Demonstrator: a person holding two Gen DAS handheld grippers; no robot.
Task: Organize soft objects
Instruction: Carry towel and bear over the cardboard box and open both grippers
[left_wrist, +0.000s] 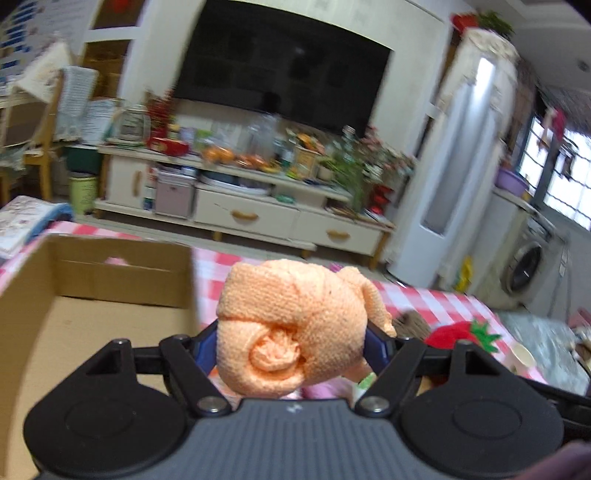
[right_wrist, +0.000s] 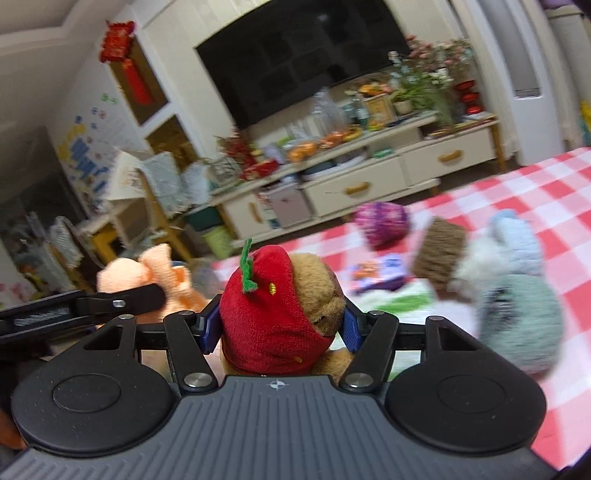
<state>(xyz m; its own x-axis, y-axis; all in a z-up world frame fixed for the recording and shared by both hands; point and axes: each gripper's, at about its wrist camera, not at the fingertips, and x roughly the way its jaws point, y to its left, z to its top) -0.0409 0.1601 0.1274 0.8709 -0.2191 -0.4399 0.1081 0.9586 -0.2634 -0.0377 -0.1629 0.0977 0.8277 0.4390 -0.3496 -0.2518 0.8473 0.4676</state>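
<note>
The left gripper is clamped on a rolled orange cloth; a cardboard box sits at ten o'clock. The right gripper is clamped on a bear in a red hood; a grey fluffy toy lies at three o'clock on the checked tablecloth, a purple ball at one

A peach knitted rolled cloth is showing beside a plain brown cardboard box, and a red-hooded tan plush bear is showing over the red-and-white checked tablecloth.
</note>
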